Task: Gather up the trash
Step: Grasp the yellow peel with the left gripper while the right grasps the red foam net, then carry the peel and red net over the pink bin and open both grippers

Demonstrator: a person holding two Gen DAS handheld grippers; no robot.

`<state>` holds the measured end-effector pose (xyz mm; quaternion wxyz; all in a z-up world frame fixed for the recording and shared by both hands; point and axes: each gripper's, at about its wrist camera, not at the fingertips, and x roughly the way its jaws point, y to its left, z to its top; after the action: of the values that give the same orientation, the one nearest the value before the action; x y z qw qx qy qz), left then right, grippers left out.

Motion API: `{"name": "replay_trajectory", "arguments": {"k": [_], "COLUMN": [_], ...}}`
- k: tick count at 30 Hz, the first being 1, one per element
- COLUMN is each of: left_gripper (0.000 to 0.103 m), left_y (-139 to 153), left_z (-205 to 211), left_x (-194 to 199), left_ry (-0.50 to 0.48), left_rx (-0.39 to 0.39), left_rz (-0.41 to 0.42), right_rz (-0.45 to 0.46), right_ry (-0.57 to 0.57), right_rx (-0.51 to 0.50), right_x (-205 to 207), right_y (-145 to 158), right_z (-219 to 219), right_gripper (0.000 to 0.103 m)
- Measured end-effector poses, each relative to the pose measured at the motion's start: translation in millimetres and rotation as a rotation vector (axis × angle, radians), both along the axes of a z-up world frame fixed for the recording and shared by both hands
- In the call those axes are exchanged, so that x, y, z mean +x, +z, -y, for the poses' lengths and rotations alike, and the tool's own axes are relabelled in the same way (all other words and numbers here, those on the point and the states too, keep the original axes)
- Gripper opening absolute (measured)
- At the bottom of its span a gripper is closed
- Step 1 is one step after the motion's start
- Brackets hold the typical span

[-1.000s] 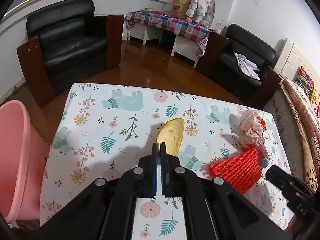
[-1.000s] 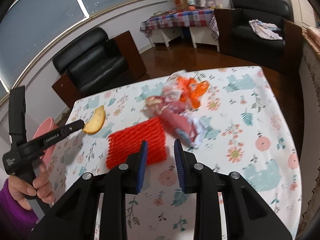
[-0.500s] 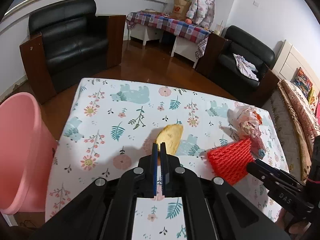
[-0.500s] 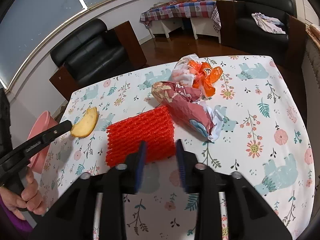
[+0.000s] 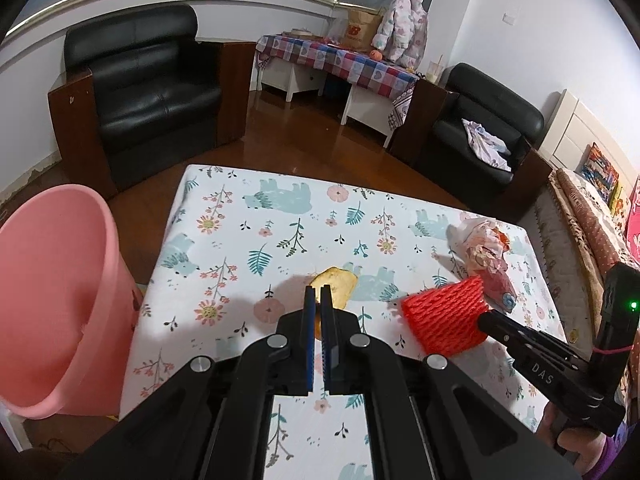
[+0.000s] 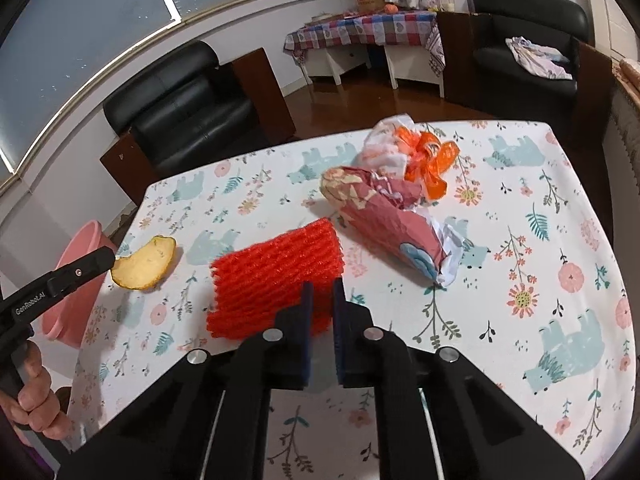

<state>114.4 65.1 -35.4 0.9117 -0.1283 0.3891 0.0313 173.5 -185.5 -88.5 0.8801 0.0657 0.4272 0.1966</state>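
A yellow fruit peel (image 5: 336, 286) hangs just above the floral tablecloth (image 5: 248, 240), with my left gripper (image 5: 318, 294) shut on its near edge. From the right wrist view the peel (image 6: 144, 262) sits at the tip of that left gripper (image 6: 110, 258). A red foam net (image 6: 276, 276) lies at mid-table. My right gripper (image 6: 320, 294) is closing tight on the net's near edge, and its pads press it. In the left wrist view the net (image 5: 444, 316) sits at the right gripper's tip (image 5: 482, 318). Crumpled pink and white wrappers (image 6: 384, 216) with orange plastic (image 6: 430, 160) lie beyond the net.
A pink bin (image 5: 52, 300) stands on the floor off the table's left edge, also seen as a pink bin (image 6: 76, 264) behind the left gripper. Black armchairs (image 5: 148, 92) and a checked side table (image 5: 340, 64) stand across the wooden floor. A hand (image 6: 36, 396) holds the left gripper's handle.
My left gripper has drawn back and up with the peel, and the pink bin looms larger at left. My right gripper's jaws widened around the red net's edge, then closed on it.
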Motion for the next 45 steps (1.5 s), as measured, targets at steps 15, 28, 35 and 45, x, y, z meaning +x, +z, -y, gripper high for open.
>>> {"name": "replay_trajectory", "arguments": {"k": [15, 28, 35, 45], "left_gripper": [0.002, 0.002, 0.002, 0.002], "left_y": [40, 52, 36, 10], "left_z": [-45, -131, -169, -194], "left_x": [-44, -100, -120, -125], "left_ry": [0.081, 0.298, 0.384, 0.443], "left_rx": [0.003, 0.049, 0.061, 0.063], "left_rz": [0.103, 0.127, 0.081, 0.011], "right_rz": [0.178, 0.239, 0.210, 0.176], "right_ry": [0.121, 0.369, 0.494, 0.569], "right_rx": [0.058, 0.104, 0.051, -0.021], "right_x": [-28, -44, -55, -63], "right_y": [74, 111, 98, 76], "right_z": [-56, -182, -246, -292], "right_gripper": [0.008, 0.008, 0.008, 0.008]}}
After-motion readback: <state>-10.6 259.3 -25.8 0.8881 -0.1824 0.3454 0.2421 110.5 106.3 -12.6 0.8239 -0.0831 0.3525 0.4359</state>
